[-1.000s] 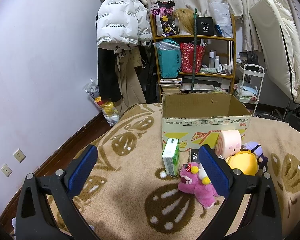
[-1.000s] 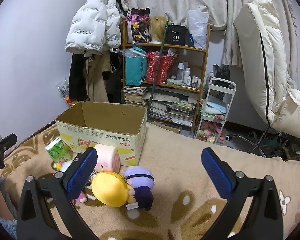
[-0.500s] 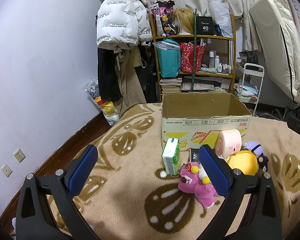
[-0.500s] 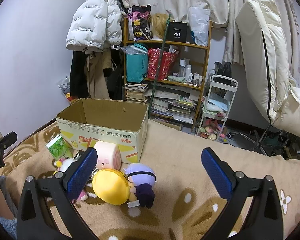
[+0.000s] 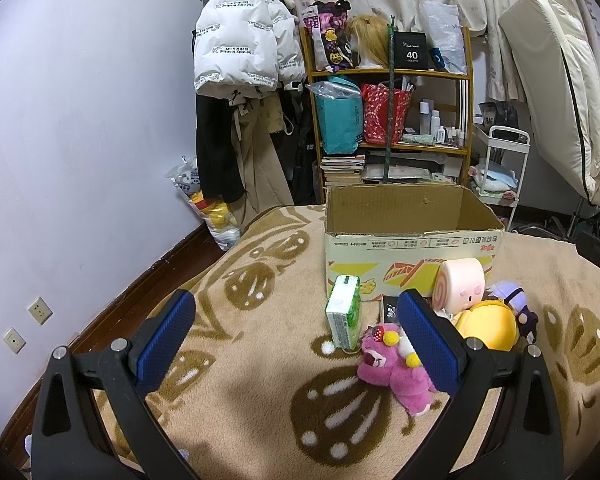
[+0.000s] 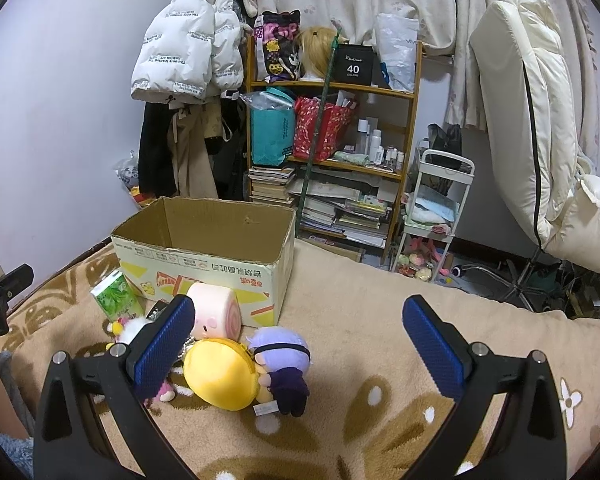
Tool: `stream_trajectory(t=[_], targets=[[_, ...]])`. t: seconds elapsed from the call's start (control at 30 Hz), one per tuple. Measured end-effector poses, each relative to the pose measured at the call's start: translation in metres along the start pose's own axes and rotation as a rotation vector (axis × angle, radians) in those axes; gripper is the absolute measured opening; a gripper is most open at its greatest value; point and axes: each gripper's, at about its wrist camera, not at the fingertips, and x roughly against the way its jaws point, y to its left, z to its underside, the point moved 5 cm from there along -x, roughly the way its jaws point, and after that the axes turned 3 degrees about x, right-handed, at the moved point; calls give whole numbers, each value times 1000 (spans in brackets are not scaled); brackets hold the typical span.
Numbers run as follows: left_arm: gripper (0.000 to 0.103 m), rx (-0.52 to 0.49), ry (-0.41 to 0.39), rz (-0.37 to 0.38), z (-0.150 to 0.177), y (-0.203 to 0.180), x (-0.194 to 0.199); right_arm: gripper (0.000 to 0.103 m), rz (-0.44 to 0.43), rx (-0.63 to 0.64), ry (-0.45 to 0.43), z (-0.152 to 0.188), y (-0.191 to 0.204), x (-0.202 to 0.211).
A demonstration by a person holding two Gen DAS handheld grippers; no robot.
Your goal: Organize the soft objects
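An open cardboard box (image 5: 412, 240) (image 6: 204, 256) stands on a beige patterned blanket. In front of it lie a green tissue pack (image 5: 343, 312) (image 6: 116, 296), a pink bear plush (image 5: 396, 372), a pink roll plush (image 5: 460, 284) (image 6: 216, 312), a yellow round plush (image 5: 488, 328) (image 6: 220, 376) and a purple-haired doll (image 5: 516, 304) (image 6: 284, 364). My left gripper (image 5: 296, 340) is open and empty, above the blanket left of the toys. My right gripper (image 6: 300, 348) is open and empty, with the doll between its fingers' lines.
A cluttered wooden shelf (image 5: 392, 112) with bags and books stands behind the box. Coats (image 5: 236, 60) hang at the left. A white trolley (image 6: 432, 216) and a cream mattress (image 6: 532, 120) stand at the right. The blanket (image 6: 380, 312) lies bare right of the box.
The right gripper has moved a little forward and right toward the toys and box. The left gripper has barely moved.
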Motion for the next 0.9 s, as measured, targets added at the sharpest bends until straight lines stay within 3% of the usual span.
stream_trajectory(t=[0.9], targets=[[100, -1, 3, 5, 1, 0, -2, 103, 0, 2, 3, 0, 1, -1]])
